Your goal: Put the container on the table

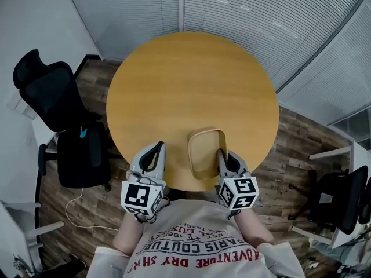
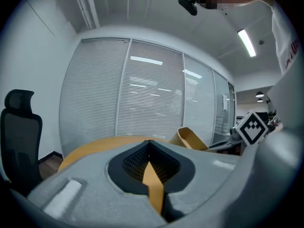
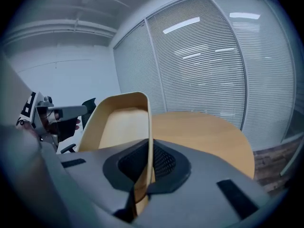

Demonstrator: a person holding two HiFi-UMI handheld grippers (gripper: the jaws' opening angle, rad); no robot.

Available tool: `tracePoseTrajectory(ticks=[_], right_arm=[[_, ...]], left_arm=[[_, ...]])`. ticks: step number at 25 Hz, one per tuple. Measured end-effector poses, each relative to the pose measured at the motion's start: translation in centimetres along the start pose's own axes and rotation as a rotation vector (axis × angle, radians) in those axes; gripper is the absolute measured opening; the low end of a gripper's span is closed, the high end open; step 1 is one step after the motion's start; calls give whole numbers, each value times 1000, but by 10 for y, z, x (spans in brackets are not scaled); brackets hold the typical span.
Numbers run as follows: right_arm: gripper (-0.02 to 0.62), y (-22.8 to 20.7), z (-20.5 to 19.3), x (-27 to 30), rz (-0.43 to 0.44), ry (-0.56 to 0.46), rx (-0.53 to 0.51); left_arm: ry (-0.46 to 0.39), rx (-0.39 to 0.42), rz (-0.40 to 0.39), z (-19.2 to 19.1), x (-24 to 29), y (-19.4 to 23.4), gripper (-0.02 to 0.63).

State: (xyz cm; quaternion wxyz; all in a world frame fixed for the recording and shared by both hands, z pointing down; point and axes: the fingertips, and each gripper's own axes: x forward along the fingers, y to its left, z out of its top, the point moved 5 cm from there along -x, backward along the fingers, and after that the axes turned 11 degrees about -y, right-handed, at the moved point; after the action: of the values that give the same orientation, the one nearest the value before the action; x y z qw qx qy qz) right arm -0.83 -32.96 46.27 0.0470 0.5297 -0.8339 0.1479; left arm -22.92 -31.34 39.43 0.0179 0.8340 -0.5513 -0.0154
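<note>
The container looks thin-walled, stiff and light, so I judge that a pinch on its rim can carry it, although the smooth wall may slip or swing. The right gripper has its jaws closed almost fully on the side wall. The container reaches ahead and to their left, tilted over the near edge of the counter. The left gripper has its jaws together, with nothing between them.

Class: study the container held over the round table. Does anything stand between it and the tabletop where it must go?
Nothing visible does. The container, gripped by its rim in the right claw, is over the near edge of the table, whose top shows only bare wood. The left claw is off to the side, apart from it.
</note>
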Motion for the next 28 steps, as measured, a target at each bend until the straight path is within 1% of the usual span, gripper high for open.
tracePoseTrajectory(ticks=[7, 11, 14, 22, 28], right_arm=[[11, 2, -22, 46, -98, 57, 37], [11, -2, -47, 66, -146, 121, 51], [11, -6, -71, 81, -175, 181, 68], [11, -15, -138, 101, -227, 352, 108], [12, -19, -167, 107, -251, 434, 112]], left_arm=[[36, -39, -88, -21, 24, 39, -3], [51, -73, -111, -35, 32, 53, -3], [75, -81, -131, -48, 39, 59, -3], [144, -87, -159, -78, 47, 64, -3], [192, -96, -148, -96, 50, 72, -3]])
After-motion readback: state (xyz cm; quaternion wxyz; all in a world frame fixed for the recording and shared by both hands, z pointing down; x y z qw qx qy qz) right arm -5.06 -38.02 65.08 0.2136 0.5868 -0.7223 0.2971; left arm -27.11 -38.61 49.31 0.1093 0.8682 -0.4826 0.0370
